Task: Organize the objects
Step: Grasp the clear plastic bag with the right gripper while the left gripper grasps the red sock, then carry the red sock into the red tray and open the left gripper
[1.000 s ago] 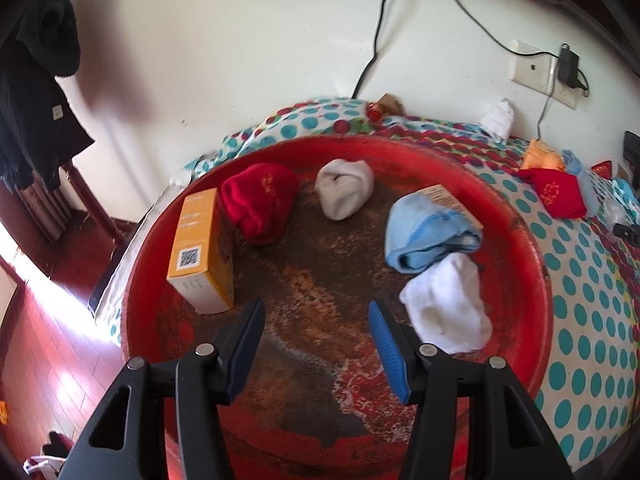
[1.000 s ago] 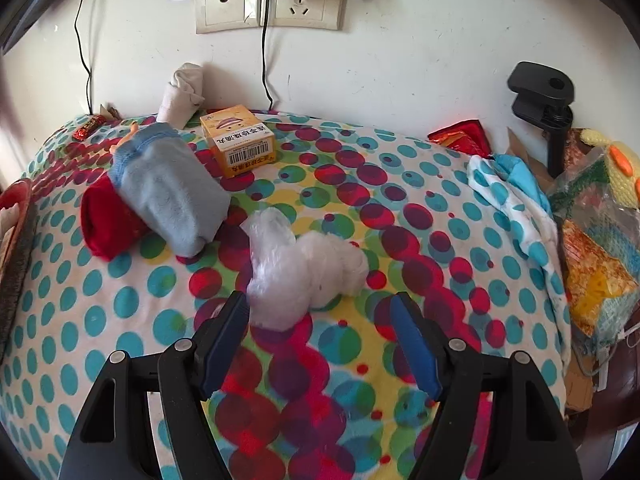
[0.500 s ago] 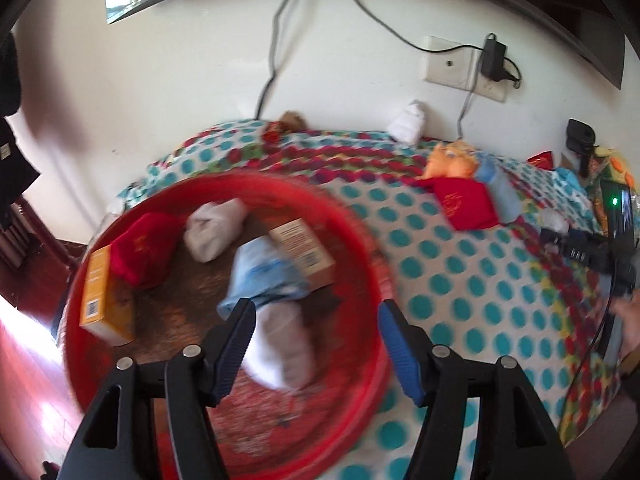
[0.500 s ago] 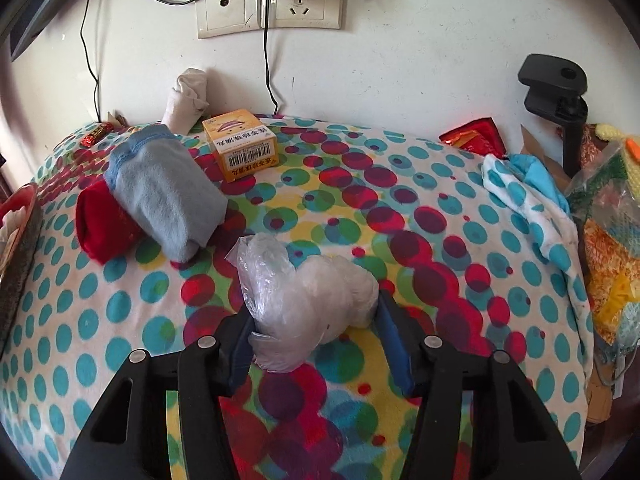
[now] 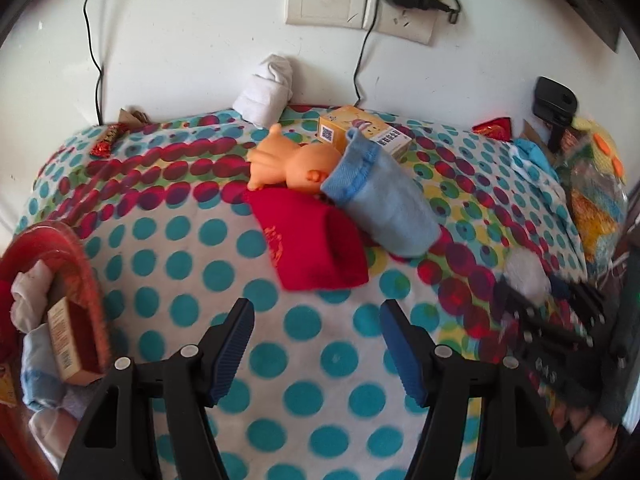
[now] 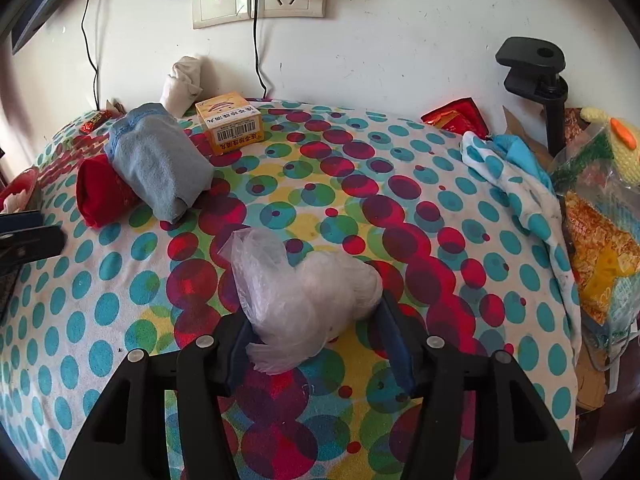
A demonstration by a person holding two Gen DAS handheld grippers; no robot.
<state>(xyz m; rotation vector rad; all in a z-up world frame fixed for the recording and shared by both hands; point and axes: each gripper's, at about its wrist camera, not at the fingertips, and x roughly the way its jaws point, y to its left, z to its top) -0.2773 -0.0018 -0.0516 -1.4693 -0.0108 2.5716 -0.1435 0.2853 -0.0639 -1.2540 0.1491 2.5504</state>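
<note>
Holding the white plastic bag (image 6: pixel 304 300), the right claw (image 6: pixel 312 344) had just been closing, and its two blue pads pressed the bag's sides; the bag sat on the spotted table (image 6: pixel 400 216), at about 12 o'clock from the claw and touching it; the bag looked light, soft and squashy, and a bit slippery, so I think a grip around its fat round middle was safer than a pinch on the loose crinkly end at 10 o'clock; it looked easy to lift and not likely to break.

The left claw (image 5: pixel 316 344) had just been opening, and it stood wide with nothing between its pads; it hung over a bare part of the table; a red sock roll (image 5: pixel 316 240) lay at 12 o'clock from it, near but not touching; a blue sock roll (image 5: pixel 384 204) leaned on the red one at 1 o'clock; both looked soft and light, so a squeeze across the thick middle should work; an orange toy doll (image 5: pixel 292 164) lay just behind them, and it looked harder and smoother, so it might slip; a small yellow box (image 5: pixel 360 132) and a white sock roll (image 5: pixel 268 92) sat farther back by the wall; the red basin (image 5: pixel 86 280) with things already in it was at 9 o'clock, well apart.
</note>
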